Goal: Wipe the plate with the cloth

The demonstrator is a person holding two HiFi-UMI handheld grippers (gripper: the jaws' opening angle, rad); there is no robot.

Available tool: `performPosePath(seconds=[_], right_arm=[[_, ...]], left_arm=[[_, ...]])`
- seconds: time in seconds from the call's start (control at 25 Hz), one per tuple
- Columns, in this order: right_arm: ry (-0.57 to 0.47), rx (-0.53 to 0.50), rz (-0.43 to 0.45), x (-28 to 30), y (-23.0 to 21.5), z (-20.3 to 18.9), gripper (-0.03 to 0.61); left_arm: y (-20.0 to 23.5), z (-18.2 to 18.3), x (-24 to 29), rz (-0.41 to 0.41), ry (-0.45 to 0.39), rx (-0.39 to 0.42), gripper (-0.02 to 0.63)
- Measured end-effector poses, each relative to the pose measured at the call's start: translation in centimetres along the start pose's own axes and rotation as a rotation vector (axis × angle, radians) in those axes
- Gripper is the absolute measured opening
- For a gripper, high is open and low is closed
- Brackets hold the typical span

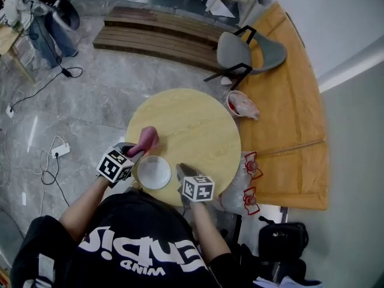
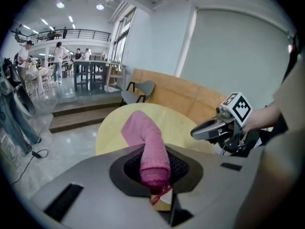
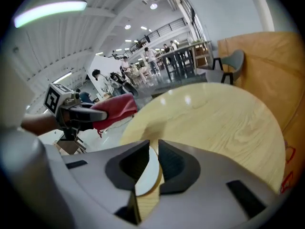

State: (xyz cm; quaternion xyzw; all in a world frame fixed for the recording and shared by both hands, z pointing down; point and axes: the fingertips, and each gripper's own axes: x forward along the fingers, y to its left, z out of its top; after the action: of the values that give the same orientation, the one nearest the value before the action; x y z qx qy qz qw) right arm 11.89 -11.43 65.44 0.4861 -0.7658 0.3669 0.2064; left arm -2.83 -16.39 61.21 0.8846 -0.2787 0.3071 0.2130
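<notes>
A white plate (image 1: 154,172) lies at the near edge of the round wooden table (image 1: 198,125). My right gripper (image 1: 180,171) is at the plate's right rim and is shut on it. In the right gripper view the thin rim of the plate (image 3: 145,175) stands edge-on between the right gripper (image 3: 152,157) jaws. My left gripper (image 1: 134,153) is shut on a pink cloth (image 1: 146,140), held just left of and beyond the plate. The cloth (image 2: 148,147) sticks out forward as a roll from the left gripper (image 2: 155,174).
A grey chair (image 1: 249,53) and a small bin (image 1: 241,105) stand beyond the table on an orange wooden platform (image 1: 291,107). Plastic bags (image 1: 247,185) sit at the table's right. A power strip (image 1: 60,150) with cables lies on the floor to the left.
</notes>
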Motion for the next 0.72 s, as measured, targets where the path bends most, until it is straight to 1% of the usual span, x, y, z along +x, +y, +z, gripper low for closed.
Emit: performPosePath(seconds=[0.08,0.2,0.32,0.44,0.56,0.64,0.72], right_arm=[[-0.114,-0.063,-0.010,-2.3,1.4,3.8,0.067],[-0.294,-0.162,-0.037,-5.9,4.1,8.8,0.041],[-0.432,-0.223,-0.046,-9.0,6.9,12.0,0.032],[-0.505,-0.263,-0.064,-10.8,8.7,13.5,0.026],[-0.540,-0.282,-0.094,-11.7,9.6,13.9,0.025],[-0.555,-0.277,-0.107,-12.0,9.8,14.0,0.023],[-0.567,-0.269,-0.117,-12.1,9.6,14.1,0.023]], left_arm=[[-0.8,2.9,-1.2,-0.001,-0.080,0.037,0.049],[-2.7,6.9,-3.1,-0.014,-0.199,0.096,0.049],[-4.4,10.1,-4.9,-0.019,-0.321,0.141,0.049],[-5.6,12.2,-6.5,-0.009,-0.431,0.180,0.049],[-6.2,13.2,-7.8,0.008,-0.517,0.218,0.049],[-6.6,13.5,-8.4,0.018,-0.556,0.236,0.049],[-6.9,13.7,-8.7,0.022,-0.575,0.233,0.049]])
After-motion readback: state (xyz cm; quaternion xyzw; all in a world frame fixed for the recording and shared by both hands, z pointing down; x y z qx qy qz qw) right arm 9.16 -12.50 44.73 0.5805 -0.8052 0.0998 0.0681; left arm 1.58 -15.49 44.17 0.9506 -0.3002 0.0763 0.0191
